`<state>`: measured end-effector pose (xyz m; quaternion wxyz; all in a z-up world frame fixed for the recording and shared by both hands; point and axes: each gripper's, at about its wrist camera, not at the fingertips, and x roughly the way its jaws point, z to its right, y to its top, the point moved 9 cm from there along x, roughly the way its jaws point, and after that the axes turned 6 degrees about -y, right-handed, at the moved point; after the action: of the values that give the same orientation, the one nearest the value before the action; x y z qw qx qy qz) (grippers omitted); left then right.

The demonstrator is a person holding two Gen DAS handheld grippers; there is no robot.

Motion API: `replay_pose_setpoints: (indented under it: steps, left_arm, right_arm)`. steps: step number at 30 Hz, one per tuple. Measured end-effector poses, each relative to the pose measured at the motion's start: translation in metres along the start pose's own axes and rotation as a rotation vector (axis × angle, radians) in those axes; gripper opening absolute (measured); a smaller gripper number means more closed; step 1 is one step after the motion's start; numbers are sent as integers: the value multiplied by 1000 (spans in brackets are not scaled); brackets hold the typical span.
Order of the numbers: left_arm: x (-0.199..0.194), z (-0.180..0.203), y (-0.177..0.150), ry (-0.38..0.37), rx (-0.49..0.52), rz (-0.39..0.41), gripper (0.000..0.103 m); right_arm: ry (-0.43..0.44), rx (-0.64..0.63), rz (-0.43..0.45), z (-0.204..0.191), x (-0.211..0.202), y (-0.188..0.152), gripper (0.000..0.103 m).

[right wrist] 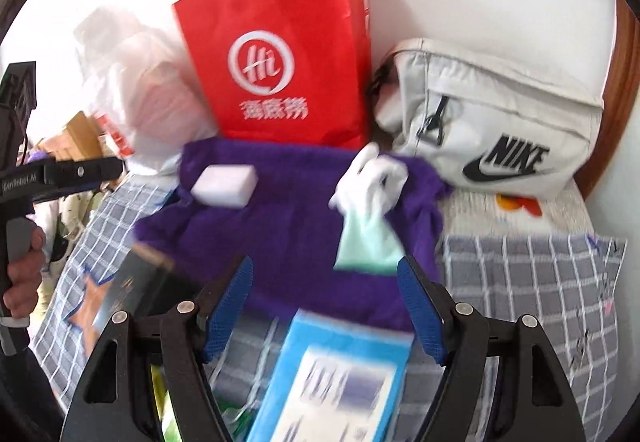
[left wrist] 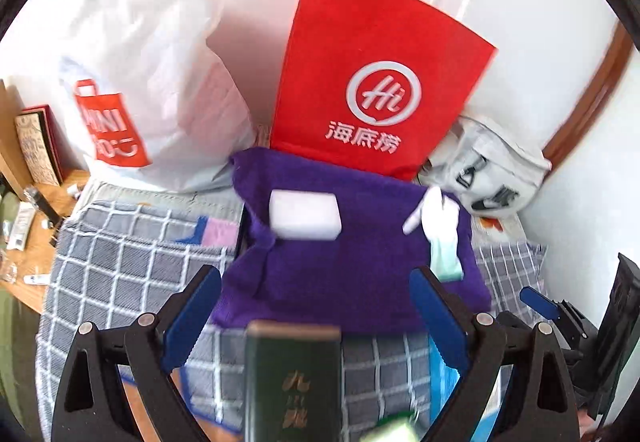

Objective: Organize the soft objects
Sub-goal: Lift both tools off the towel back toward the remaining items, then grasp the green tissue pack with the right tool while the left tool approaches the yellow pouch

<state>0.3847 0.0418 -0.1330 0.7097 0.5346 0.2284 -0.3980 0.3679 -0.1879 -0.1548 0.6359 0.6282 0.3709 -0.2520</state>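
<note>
A purple towel (left wrist: 344, 258) (right wrist: 296, 217) lies spread on a checked bed cover. On it rest a white sponge block (left wrist: 305, 215) (right wrist: 225, 185) at the left and a white-and-mint glove (left wrist: 438, 232) (right wrist: 370, 209) at the right. My left gripper (left wrist: 318, 306) hangs open above the towel's near edge, nothing between its blue pads. My right gripper (right wrist: 325, 302) is open too, near the glove's mint cuff, holding nothing. The left gripper's body (right wrist: 60, 177) and a hand (right wrist: 24, 274) show at the left of the right wrist view.
A red paper bag (left wrist: 372, 81) (right wrist: 280, 53), a white plastic bag (left wrist: 136, 81) and a white Nike pouch (right wrist: 496, 125) (left wrist: 488, 169) stand against the wall behind the towel. A dark green book (left wrist: 292, 382) (right wrist: 132, 290) and a light blue box (right wrist: 332, 382) lie near me. A wooden desk (left wrist: 36, 234) is left.
</note>
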Motion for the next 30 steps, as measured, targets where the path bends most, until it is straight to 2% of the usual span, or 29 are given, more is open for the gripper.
replay_pose_setpoints:
  steps: [3, 8, 17, 30]
  left_arm:
    - [-22, 4, -16, 17, 33, 20, 95]
    - [-46, 10, -47, -8, 25, 25, 95]
    - [-63, -6, -102, 24, 16, 5, 95]
    - [-53, -49, -166, 55, -36, -56, 95]
  right_arm:
    - [23, -8, -7, -14, -17, -26, 74]
    - [52, -45, -8, -41, -45, -65, 74]
    - [60, -149, -42, -89, -52, -122, 74]
    - [-95, -282, -86, -116, -9, -154, 74]
